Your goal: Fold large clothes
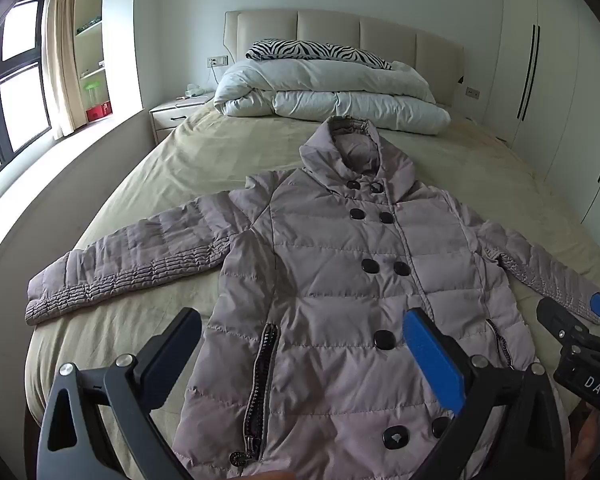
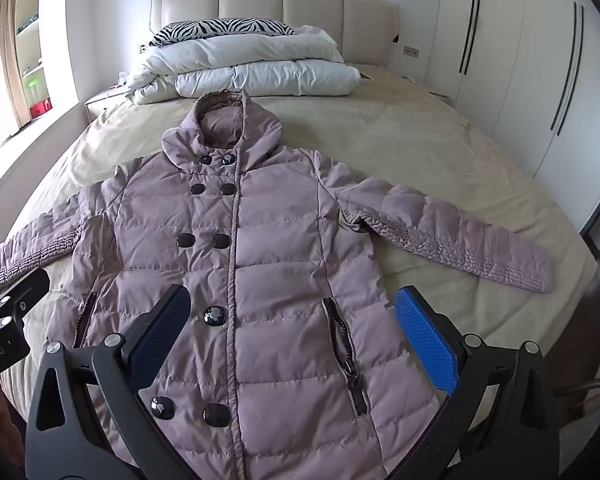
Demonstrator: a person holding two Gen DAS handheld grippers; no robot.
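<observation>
Both views are taken from the foot of the bed (image 1: 148,168), angled downward toward the headboard (image 2: 272,12); the left gripper (image 1: 304,344) is held above the coat (image 1: 340,280), the right gripper (image 2: 292,316) just beside it; coat, bed and duvet (image 2: 260,68) are shared.

Mauve quilted hooded coat (image 2: 260,264) flat, buttoned, sleeves spread.

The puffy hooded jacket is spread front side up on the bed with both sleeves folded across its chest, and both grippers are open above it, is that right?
Not quite. The jacket lies front up on the bed, but both sleeves stretch out sideways, as the right wrist view shows. Left gripper and right gripper are open.
</observation>
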